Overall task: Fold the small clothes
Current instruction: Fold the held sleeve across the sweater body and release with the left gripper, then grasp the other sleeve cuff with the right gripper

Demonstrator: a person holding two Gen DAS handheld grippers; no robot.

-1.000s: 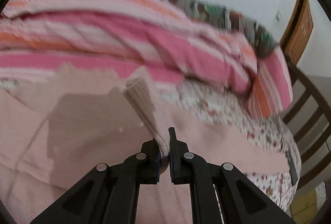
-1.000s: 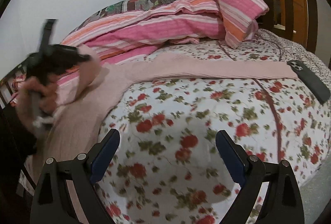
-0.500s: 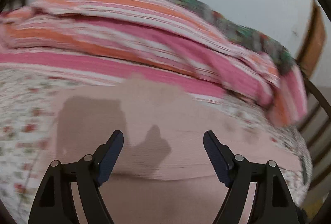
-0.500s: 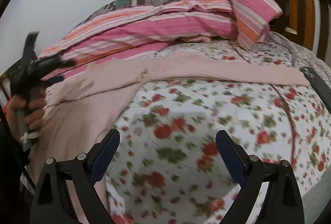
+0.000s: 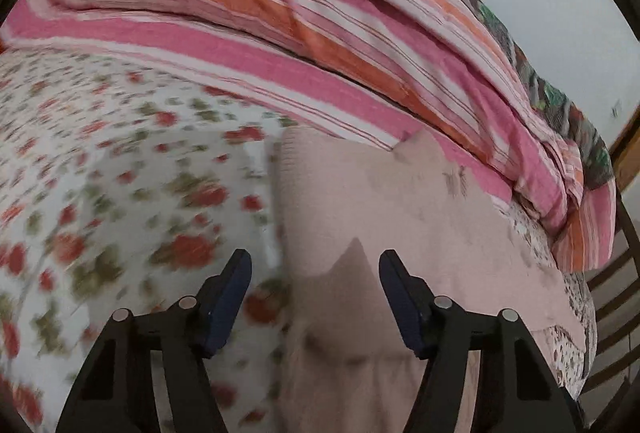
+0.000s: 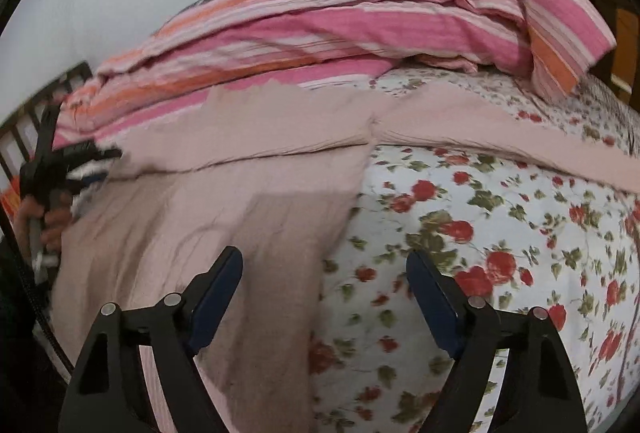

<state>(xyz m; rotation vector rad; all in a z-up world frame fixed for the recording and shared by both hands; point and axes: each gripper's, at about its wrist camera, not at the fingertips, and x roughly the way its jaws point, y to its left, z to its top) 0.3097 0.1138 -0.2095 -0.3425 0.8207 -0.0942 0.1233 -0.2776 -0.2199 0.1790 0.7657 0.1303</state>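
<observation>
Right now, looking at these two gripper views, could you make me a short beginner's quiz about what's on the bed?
1. True or false: the left gripper is clamped on the pink garment.
2. Which lies beyond the garment, toward the wall?
A. striped quilt
B. a laptop
C. a basket
3. Fill in: the right gripper hangs over the garment's edge and the ____ bedsheet.

Key
1. False: its jaws are apart, having just been closing, and nothing is pressed between them.
2. A
3. floral
</observation>
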